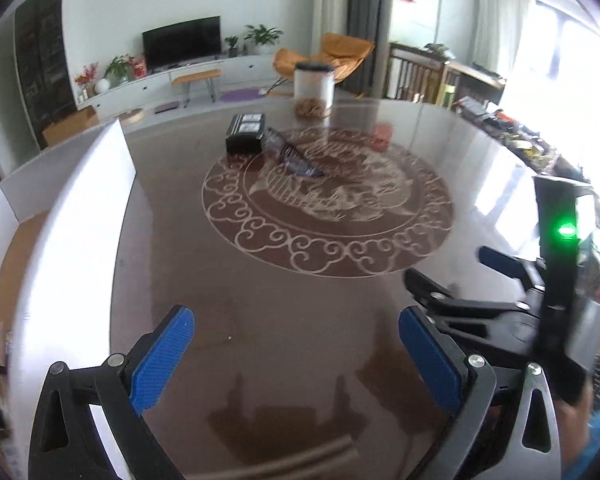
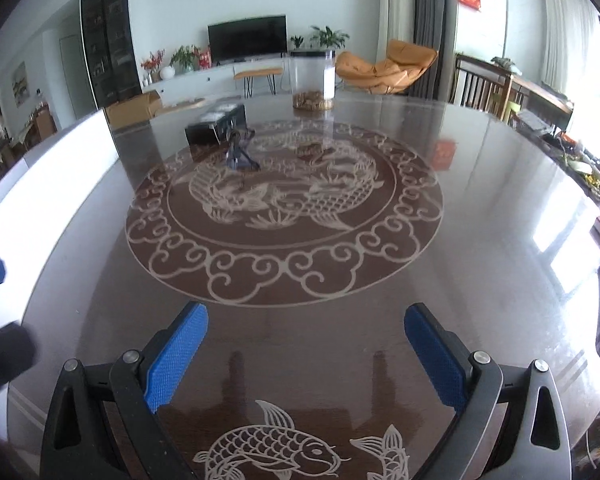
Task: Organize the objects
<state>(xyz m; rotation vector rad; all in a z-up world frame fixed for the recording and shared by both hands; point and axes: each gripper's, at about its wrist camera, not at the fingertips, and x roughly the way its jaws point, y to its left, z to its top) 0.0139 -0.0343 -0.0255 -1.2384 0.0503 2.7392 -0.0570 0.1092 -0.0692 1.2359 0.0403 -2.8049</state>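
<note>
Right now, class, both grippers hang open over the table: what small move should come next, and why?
Probably carry the left gripper forward toward the black box. Both sets of jaws stand open and hold nothing, and every item, the box, the dark packet beside it and the clear jar behind, sits far across the table, beyond the fingers.

Table: box, packet, jar

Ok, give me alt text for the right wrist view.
The open right gripper hovers over a glossy round table with a fish pattern. Far across it sit a black box, a dark packet and a clear jar.
</note>
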